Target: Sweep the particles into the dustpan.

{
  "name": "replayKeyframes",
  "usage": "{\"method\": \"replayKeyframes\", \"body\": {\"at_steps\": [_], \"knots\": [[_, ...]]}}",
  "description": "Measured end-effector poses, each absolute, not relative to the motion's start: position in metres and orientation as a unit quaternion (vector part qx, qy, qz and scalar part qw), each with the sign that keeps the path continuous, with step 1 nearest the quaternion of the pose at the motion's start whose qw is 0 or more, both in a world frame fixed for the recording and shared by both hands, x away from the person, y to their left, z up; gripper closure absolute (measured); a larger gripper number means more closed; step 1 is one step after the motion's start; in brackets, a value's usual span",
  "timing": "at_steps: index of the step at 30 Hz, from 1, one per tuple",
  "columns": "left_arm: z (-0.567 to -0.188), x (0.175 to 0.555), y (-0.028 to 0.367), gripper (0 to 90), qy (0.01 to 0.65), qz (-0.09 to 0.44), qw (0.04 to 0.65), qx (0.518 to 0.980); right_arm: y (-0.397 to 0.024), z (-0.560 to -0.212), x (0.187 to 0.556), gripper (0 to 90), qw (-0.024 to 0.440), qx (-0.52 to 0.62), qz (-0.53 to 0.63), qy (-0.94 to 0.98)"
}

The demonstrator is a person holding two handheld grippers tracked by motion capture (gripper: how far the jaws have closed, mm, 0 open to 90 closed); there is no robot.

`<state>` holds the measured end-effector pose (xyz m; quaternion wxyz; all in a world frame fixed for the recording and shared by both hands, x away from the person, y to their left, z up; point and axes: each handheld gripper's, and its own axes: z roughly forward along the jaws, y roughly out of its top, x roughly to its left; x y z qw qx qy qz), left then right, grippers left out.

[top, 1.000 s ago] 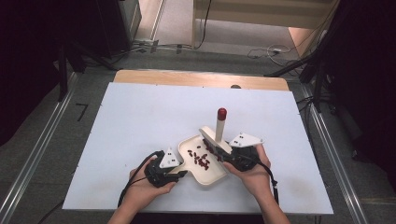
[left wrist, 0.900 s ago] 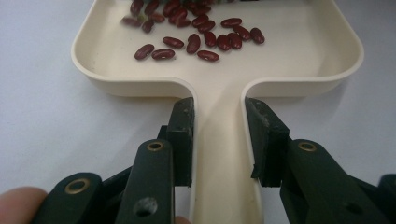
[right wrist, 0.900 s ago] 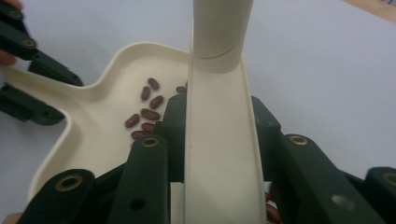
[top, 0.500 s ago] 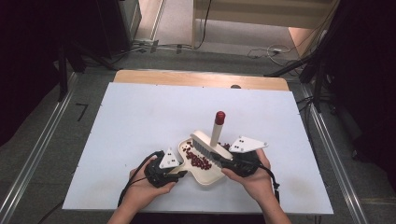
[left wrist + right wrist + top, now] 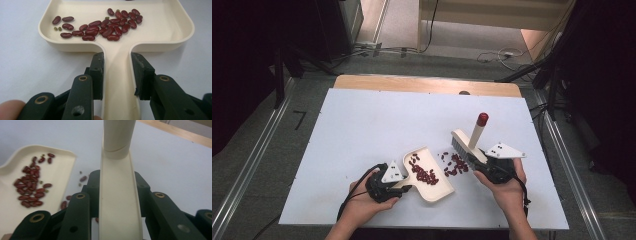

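Left claw (image 5: 398, 184) at the near edge of the counter (image 5: 362, 125) pinched the dustpan (image 5: 429, 172) by its handle, pads against both sides; the pan lay flat on the counter with a cluster of red beans (image 5: 110, 25) inside. Right claw (image 5: 484, 167) clamped the cream brush (image 5: 469, 142) by its back, red-tipped handle tilted up. Loose beans (image 5: 454, 164) lay between pan lip and bristles. Farther back, bare white counter and a wooden strip (image 5: 427, 84).

Bright even light, soft close-up blur
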<state>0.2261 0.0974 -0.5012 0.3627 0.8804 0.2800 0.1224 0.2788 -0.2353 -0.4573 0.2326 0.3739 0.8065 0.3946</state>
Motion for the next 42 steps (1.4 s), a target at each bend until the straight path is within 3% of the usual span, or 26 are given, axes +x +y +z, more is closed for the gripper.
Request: {"method": "replayKeyframes", "body": {"at_steps": [12, 31, 35, 42], "knots": [[-0.501, 0.225, 0.096, 65.5, 0.275, 0.117, 0.364, 0.882, -0.214, -0.47, 0.272, 65.0, 0.23, 0.354, 0.379, 0.824], [-0.503, 0.226, 0.096, 65.5, 0.273, 0.116, 0.367, 0.882, -0.168, -0.462, 0.245, 65.1, 0.159, 0.259, 0.414, 0.858], [-0.503, 0.226, 0.096, 65.5, 0.273, 0.116, 0.368, 0.881, -0.171, -0.454, 0.243, 65.0, 0.142, 0.254, 0.436, 0.851], [-0.503, 0.226, 0.096, 65.5, 0.273, 0.116, 0.368, 0.881, -0.197, -0.444, 0.251, 65.1, 0.167, 0.293, 0.451, 0.827]]}}
